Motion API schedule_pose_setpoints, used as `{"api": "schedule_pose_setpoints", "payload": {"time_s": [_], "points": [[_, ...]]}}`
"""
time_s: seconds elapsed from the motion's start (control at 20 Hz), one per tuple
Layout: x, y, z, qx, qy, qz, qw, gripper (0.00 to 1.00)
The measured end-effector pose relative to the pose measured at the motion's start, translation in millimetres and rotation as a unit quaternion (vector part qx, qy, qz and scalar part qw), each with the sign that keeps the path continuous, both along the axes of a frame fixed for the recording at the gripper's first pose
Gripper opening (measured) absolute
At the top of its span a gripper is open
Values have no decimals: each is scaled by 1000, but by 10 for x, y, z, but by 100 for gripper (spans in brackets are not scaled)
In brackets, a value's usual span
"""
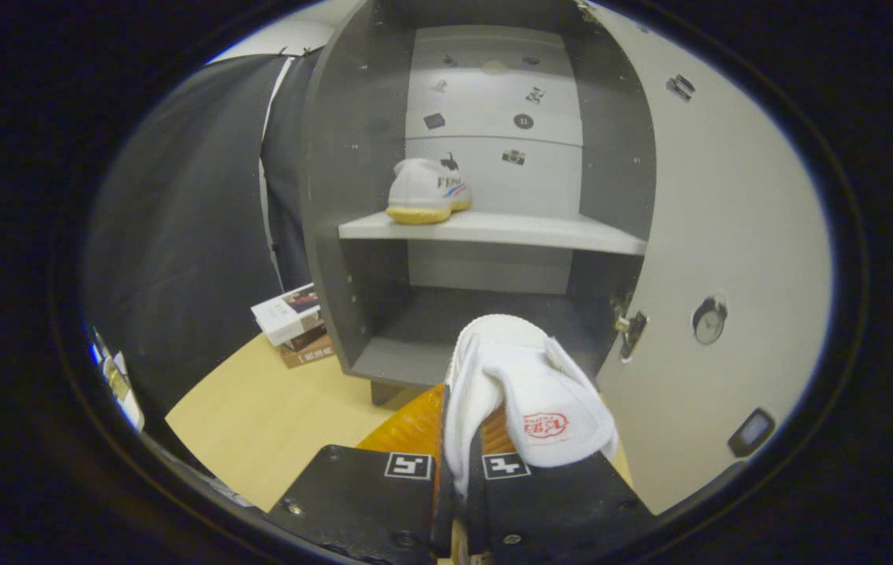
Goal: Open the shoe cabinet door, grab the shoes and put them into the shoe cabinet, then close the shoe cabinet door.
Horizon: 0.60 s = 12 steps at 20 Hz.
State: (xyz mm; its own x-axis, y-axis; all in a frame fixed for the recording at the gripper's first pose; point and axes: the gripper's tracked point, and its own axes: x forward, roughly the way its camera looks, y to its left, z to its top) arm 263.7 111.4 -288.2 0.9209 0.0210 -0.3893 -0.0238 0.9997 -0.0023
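The gripper (pixel 458 471) has its fingers pinched narrow on the side wall of a white shoe (pixel 521 392), held just before the open cabinet (pixel 352 196). Another shoe (pixel 427 191) sits on its shelf (pixel 493 229). The door (pixel 729 235) stands open.

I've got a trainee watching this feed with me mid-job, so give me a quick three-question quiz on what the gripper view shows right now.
1. True or false: the cabinet door is open.
2. Where does the first shoe sit?
A. on the floor
B. on the middle shelf
C. on the books
3. Fill in: the gripper is shut on a white ____.

Key:
1. True. The door is swung wide beside the cabinet.
2. B. It stands toward the shelf's left end.
3. Shoe. The fingers pinch its side wall, and it is just in front of the lower compartment.
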Motion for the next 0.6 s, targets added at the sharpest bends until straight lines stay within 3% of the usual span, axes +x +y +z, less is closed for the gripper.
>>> {"api": "schedule_pose_setpoints", "payload": {"time_s": [0.3,0.6], "points": [[466,-64,755,1,-31,0,1000,10],[1186,-187,1198,-5,-52,0,999,10]]}}
